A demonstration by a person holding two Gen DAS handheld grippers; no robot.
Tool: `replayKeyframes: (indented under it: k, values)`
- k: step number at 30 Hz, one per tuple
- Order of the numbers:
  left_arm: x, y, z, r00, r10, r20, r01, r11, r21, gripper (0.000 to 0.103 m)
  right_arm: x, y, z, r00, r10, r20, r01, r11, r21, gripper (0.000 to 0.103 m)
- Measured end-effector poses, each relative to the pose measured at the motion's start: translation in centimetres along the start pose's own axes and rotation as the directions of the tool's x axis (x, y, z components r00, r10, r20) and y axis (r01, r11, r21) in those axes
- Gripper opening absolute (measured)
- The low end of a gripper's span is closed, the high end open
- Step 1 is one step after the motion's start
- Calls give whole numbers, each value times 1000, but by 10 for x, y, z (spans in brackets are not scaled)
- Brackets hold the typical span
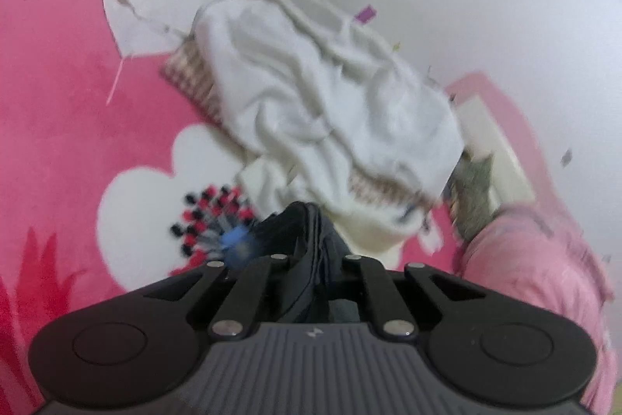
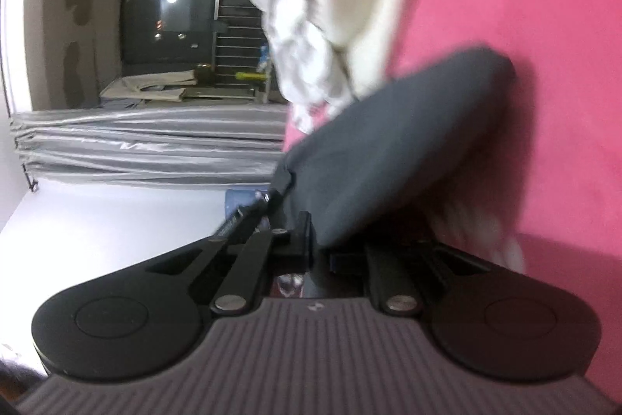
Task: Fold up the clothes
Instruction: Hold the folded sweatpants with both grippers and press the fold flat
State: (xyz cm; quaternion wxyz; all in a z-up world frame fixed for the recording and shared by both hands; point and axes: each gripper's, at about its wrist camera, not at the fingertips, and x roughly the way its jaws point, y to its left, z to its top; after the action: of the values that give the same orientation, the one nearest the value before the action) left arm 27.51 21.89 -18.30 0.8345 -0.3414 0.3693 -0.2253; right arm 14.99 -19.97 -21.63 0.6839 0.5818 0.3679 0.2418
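In the left wrist view, my left gripper (image 1: 311, 232) is shut on a bunched fold of a dark garment (image 1: 307, 259), which hides the fingertips. Beyond it, a crumpled white cloth (image 1: 330, 96) lies heaped on the pink flowered blanket (image 1: 77, 104). The right wrist view shows my right gripper (image 2: 311, 236) shut on an edge of the dark grey garment (image 2: 388, 142), which billows up and to the right over the pink blanket (image 2: 505, 6). Both views are blurred.
A checked cloth (image 1: 190, 76) pokes out from under the white heap, and a pink garment (image 1: 525, 259) lies at the right. A pale patterned cloth (image 2: 295, 26) hangs at the top of the right wrist view. Silver fabric (image 2: 155, 142) and a dark window (image 2: 167, 6) fill its left side.
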Motion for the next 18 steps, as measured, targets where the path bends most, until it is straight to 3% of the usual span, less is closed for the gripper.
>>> replayKeyframes:
  k: [6, 10, 15, 18]
  values:
    - [-29, -32, 19, 984, -102, 149, 106, 994, -23, 7, 3, 85, 61, 1000, 19, 14, -16, 974, -226, 7]
    - [-50, -44, 9, 974, -137, 180, 141, 990, -11, 7, 1, 122, 74, 1000, 28, -1, -27, 937, -349, 7]
    - [-88, -35, -67, 986, -112, 122, 107, 993, 44, 7, -17, 107, 40, 993, -45, -111, -10, 891, -454, 7]
    - [-113, -16, -135, 998, -35, 49, 33, 999, 39, 6, -31, 63, 0, 964, -144, -222, 30, 892, -451, 7]
